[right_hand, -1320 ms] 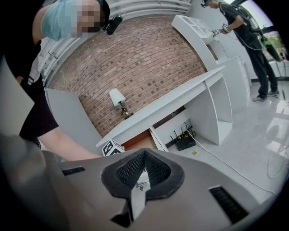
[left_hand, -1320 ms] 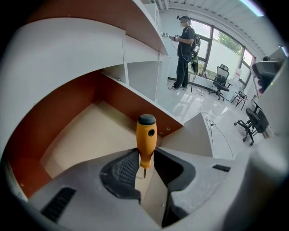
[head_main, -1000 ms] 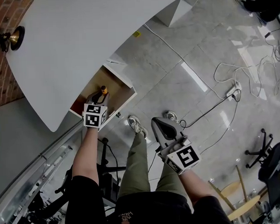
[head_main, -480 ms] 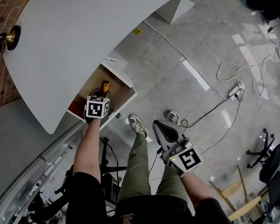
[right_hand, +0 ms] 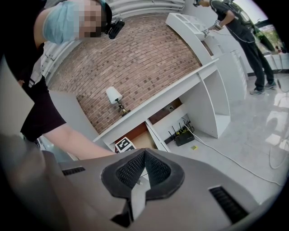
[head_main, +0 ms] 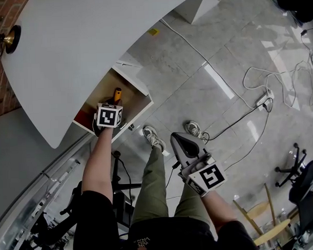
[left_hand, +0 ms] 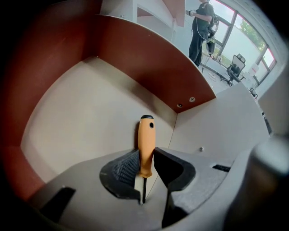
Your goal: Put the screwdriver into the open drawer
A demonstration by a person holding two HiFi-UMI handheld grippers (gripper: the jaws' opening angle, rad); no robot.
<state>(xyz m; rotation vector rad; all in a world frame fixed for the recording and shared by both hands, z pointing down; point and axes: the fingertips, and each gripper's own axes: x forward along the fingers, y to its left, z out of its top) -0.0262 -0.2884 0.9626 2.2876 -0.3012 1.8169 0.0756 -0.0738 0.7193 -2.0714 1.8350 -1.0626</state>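
Since the earlier frame, my left gripper [head_main: 113, 104] has sunk deeper into the open wooden drawer [head_main: 144, 101] under the white table [head_main: 82, 42] and tipped more steeply nose-down. My right gripper [head_main: 178, 138] has not shifted.

The left gripper pinches the orange-handled screwdriver [left_hand: 146, 144] at the lower end of the handle. The black-capped end leads toward the drawer's pale floor [left_hand: 81, 113], near the corner of the red-brown walls, and the thin dark shank trails back between the jaws. This grip keeps the tool in line with the gripper, so it enters the drawer clear of the walls. I cannot tell whether the cap touches the floor.

The right gripper has its jaws pressed together on nothing. It hangs over the grey floor, well apart from the drawer, which keeps it clear of the working side.

In my judgement, the placement is near completion and only the release remains.
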